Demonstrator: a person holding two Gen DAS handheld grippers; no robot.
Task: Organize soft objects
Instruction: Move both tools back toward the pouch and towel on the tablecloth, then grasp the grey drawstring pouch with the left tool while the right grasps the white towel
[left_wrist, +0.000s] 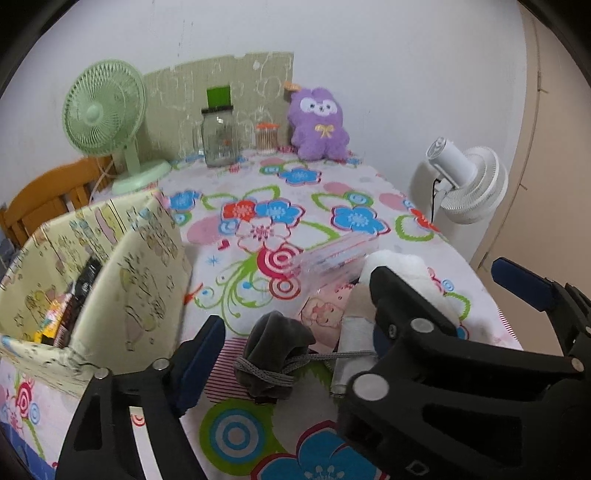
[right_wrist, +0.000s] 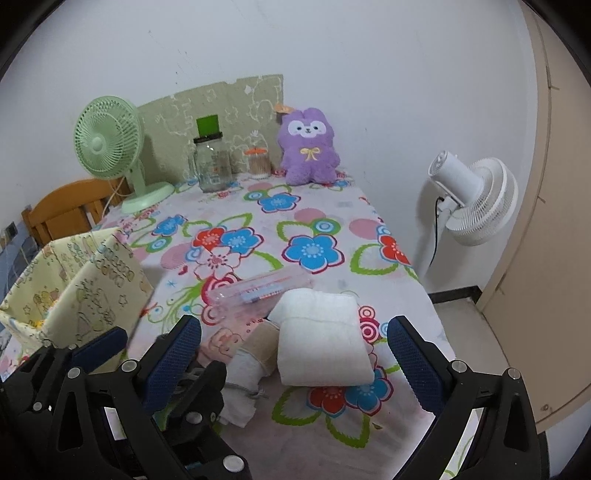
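Note:
A dark grey drawstring pouch (left_wrist: 275, 354) lies on the flowered tablecloth between the open fingers of my left gripper (left_wrist: 291, 332). Beside it lies a grey and beige cloth (left_wrist: 351, 343) (right_wrist: 245, 373). A folded white towel (right_wrist: 323, 338) (left_wrist: 402, 273) lies between the open fingers of my right gripper (right_wrist: 295, 362), which hovers just above the table. A purple plush bunny (left_wrist: 319, 123) (right_wrist: 308, 147) sits upright at the far edge by the wall. A yellow patterned fabric box (left_wrist: 96, 280) (right_wrist: 74, 291) stands at the left, with packets inside.
A clear plastic case (left_wrist: 336, 258) (right_wrist: 258, 291) lies mid-table. A green desk fan (left_wrist: 107, 122), a glass jar (left_wrist: 219, 136) and a cotton swab tub (left_wrist: 266, 138) stand at the back. A white floor fan (right_wrist: 472, 199) stands right of the table. A wooden chair (right_wrist: 70, 210) is at the left.

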